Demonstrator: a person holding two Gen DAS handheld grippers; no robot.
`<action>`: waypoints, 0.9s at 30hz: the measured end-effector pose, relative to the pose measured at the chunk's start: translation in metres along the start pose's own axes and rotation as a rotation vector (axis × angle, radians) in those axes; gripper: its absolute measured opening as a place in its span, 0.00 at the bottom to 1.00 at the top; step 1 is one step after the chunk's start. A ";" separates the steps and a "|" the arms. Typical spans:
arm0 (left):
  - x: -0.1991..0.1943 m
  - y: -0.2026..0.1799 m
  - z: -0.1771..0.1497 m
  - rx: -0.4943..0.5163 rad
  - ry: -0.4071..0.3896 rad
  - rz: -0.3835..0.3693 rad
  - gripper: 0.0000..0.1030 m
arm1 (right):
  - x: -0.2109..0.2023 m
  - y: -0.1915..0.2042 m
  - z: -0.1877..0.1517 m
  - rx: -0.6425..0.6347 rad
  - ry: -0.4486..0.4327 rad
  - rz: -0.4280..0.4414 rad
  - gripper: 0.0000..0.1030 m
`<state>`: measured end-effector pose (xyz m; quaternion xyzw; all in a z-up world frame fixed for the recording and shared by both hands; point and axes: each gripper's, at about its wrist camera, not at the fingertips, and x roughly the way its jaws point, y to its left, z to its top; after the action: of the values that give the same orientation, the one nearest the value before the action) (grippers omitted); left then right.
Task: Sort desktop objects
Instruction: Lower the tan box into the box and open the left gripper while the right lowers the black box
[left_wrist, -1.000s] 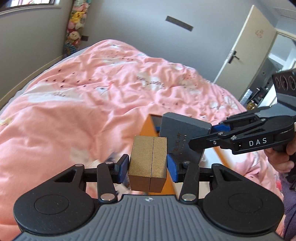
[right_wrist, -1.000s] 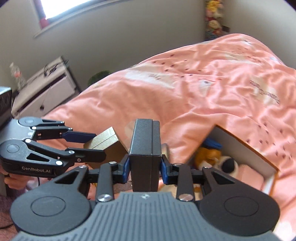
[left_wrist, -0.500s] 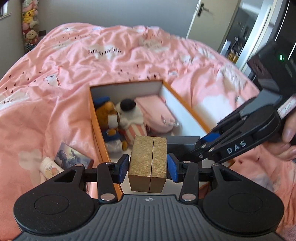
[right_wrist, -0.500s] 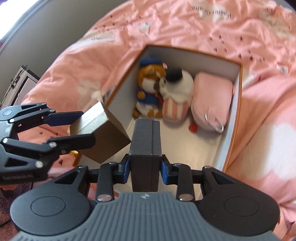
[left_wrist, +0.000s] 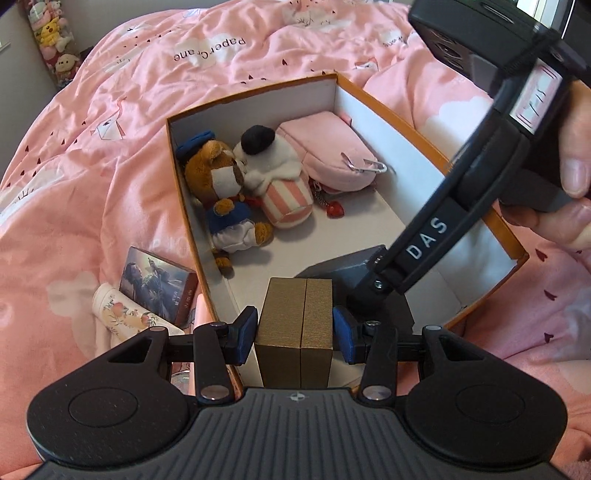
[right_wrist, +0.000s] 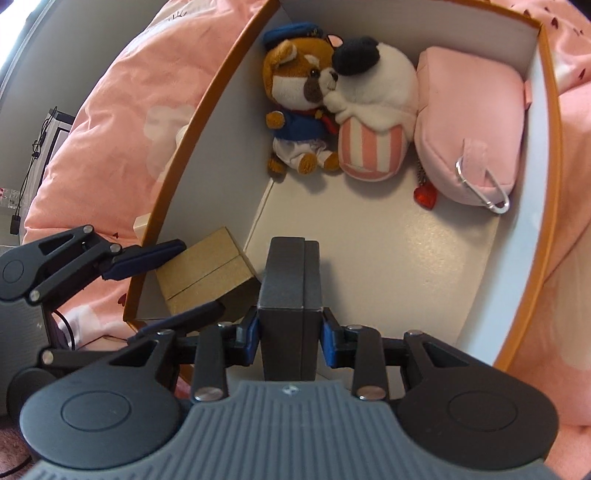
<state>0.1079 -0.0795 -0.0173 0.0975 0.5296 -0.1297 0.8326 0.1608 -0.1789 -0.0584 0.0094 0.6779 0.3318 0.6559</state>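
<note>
Left hand-held gripper (left_wrist: 295, 328) clamps a small gold textured cardboard box (left_wrist: 295, 332); right hand-held gripper (right_wrist: 289, 338) clamps a small dark grey box (right_wrist: 290, 291). Both boxes sit low over the near end of the orange-rimmed white-lined storage box (left_wrist: 388, 107), which lies on the pink quilted bed (left_wrist: 92, 166).

To do it well, I judge: lower each until it meets the bare white floor, keep them upright and side by side, release one at a time, lift straight out clear of the walls.

Counts, near to far:
- held boxes: 2
- outside, left of the storage box: 1 picture-printed carton (left_wrist: 157, 282), 1 floral tube (left_wrist: 122, 314)
- inside, far end: 1 brown dog plush in blue (right_wrist: 295, 107), 1 white plush with striped base (right_wrist: 373, 122), 1 pink pouch with clip (right_wrist: 469, 125), 1 red heart charm (right_wrist: 424, 195)
</note>
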 end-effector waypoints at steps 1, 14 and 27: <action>0.002 -0.002 0.000 0.005 0.015 0.000 0.50 | 0.001 -0.001 0.001 0.001 -0.001 0.005 0.35; 0.003 0.009 -0.003 -0.031 0.060 -0.090 0.50 | 0.002 -0.001 0.007 -0.009 0.016 0.017 0.35; -0.047 0.078 -0.014 -0.225 -0.141 -0.074 0.49 | 0.020 0.021 0.024 0.006 0.099 -0.036 0.37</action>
<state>0.1016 0.0038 0.0219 -0.0254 0.4844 -0.1065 0.8680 0.1704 -0.1435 -0.0643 -0.0174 0.7106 0.3178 0.6274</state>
